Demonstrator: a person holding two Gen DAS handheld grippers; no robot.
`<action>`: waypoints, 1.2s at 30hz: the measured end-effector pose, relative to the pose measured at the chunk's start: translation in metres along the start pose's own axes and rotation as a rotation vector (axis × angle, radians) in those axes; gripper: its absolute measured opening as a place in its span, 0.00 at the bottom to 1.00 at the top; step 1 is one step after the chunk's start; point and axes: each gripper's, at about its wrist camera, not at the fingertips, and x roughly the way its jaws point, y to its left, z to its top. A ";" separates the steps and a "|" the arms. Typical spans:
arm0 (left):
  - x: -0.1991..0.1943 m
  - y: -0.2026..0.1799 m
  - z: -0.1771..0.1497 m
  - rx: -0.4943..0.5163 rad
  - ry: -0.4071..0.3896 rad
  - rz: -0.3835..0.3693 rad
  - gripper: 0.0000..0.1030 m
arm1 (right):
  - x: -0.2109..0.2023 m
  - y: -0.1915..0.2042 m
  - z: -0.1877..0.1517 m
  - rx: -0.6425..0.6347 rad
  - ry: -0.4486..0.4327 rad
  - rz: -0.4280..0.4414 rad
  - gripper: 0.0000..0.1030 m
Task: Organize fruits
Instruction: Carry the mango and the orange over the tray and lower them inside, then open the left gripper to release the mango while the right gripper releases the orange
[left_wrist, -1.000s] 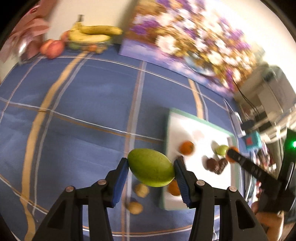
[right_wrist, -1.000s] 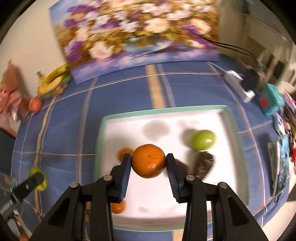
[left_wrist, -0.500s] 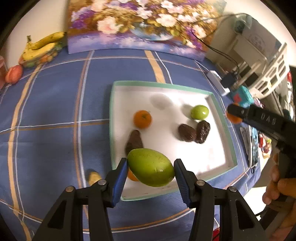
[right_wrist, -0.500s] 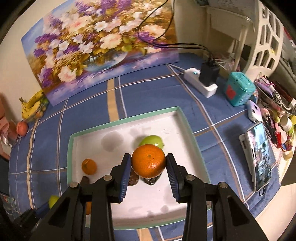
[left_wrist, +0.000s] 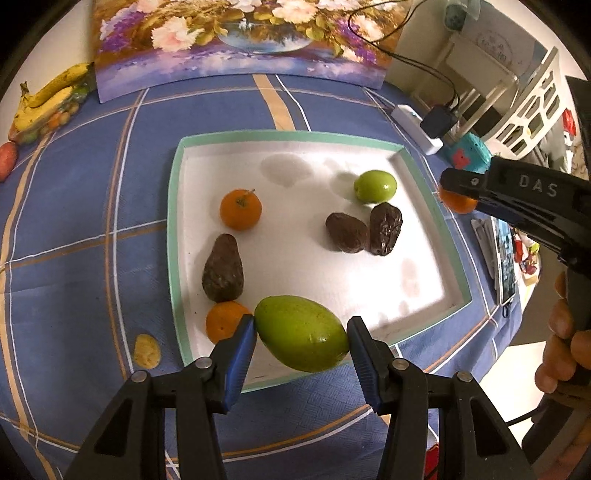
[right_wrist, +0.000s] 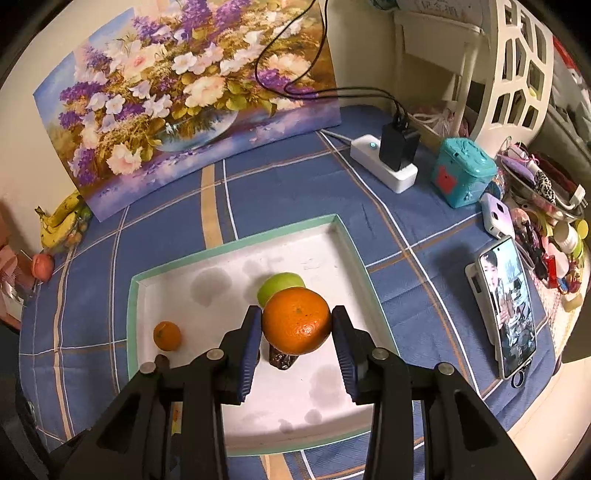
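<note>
My left gripper (left_wrist: 301, 334) is shut on a green mango (left_wrist: 301, 332), held above the near edge of the white tray (left_wrist: 177, 236). In the tray lie a small orange (left_wrist: 241, 209), a second orange (left_wrist: 223, 322), a dark avocado (left_wrist: 223, 269), two dark brown fruits (left_wrist: 364, 230) and a small green fruit (left_wrist: 375, 185). My right gripper (right_wrist: 297, 321) is shut on an orange (right_wrist: 297, 320), held above the tray (right_wrist: 354, 254); it also shows at the right of the left wrist view (left_wrist: 456, 197).
A yellowish fruit (left_wrist: 146, 350) lies on the blue cloth left of the tray. Bananas (left_wrist: 48, 98) and a red fruit (right_wrist: 42, 266) sit at the far left by a flower painting (right_wrist: 184, 96). A power strip (right_wrist: 384, 162), teal box (right_wrist: 465, 175) and phone (right_wrist: 508, 306) lie to the right.
Both grippers have kept their fruits. The left view has swung right and closer over the tray. The right gripper has pulled back and to the right of the tray.
</note>
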 end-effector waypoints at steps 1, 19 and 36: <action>0.003 0.000 0.000 0.000 0.007 0.000 0.52 | 0.004 0.000 -0.001 -0.004 0.013 -0.005 0.39; 0.038 -0.003 -0.007 0.008 0.090 0.021 0.52 | 0.075 -0.008 -0.027 -0.017 0.242 -0.055 0.39; 0.054 0.004 -0.006 -0.021 0.113 0.028 0.52 | 0.083 -0.008 -0.031 -0.029 0.259 -0.065 0.39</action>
